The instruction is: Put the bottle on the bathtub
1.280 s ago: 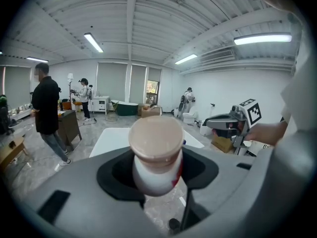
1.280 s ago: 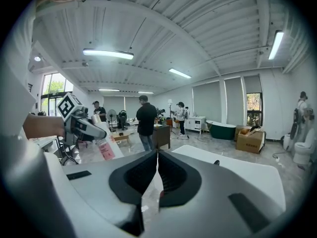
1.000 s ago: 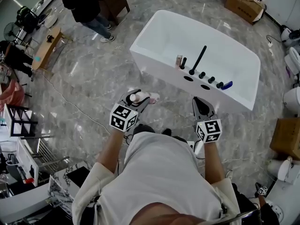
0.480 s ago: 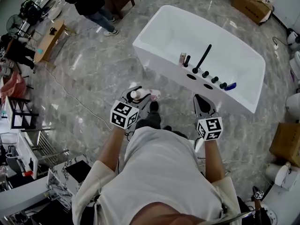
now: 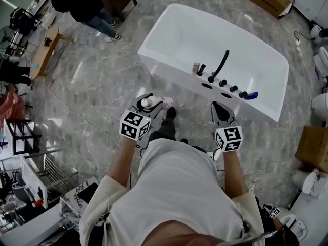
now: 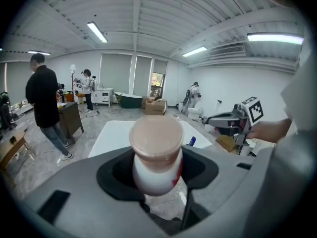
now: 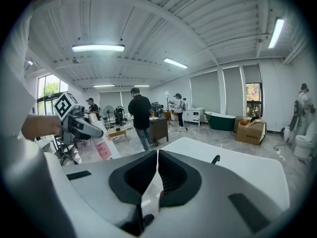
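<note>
Carrying step: bottle [image 6: 156,155] clamped upright in left gripper [image 5: 145,104], over the floor, short of the bathtub [image 5: 177,78]. Right gripper [image 5: 219,111] idle (jaws together, nothing between). Next, likely: reach forward, set down on the rim, release.

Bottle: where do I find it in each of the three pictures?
Head view: the bottle is left of centre, gripped in the left tool.
Left gripper view: dead centre, cap towards the camera, clamped between the jaws.
Right gripper view: far left, pink label showing, under the left tool.
Shared landmark: the white bathtub.
</note>
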{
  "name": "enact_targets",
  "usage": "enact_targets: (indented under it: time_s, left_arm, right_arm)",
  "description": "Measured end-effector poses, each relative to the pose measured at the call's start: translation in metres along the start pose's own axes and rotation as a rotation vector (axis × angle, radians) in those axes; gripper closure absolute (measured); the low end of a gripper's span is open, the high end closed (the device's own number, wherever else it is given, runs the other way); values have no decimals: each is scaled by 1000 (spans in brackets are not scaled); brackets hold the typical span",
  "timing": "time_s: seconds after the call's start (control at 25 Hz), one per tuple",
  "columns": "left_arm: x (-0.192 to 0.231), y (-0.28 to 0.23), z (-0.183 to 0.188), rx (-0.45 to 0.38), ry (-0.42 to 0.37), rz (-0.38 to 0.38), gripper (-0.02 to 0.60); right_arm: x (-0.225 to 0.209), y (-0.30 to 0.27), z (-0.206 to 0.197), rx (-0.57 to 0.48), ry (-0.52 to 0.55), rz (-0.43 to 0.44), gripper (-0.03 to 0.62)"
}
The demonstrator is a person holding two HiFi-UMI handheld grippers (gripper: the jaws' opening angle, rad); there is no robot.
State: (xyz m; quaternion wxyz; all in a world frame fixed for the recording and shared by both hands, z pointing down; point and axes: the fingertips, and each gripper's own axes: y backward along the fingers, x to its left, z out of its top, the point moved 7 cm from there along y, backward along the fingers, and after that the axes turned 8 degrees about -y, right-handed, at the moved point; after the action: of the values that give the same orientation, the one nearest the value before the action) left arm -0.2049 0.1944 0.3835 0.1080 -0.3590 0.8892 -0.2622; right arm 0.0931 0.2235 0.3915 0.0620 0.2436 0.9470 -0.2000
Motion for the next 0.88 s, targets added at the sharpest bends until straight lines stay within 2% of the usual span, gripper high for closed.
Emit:
enact_targets:
  time_s: [0.44,0.88]
  left_arm:
    - [101,-101,30,69,-61,-115,360]
    - [177,-228,45,134,-261,-285,360]
  right_arm:
    - [-34,-100,22,49,-81,-99,560]
    - [-66,-191,28,92,-157,-209,560]
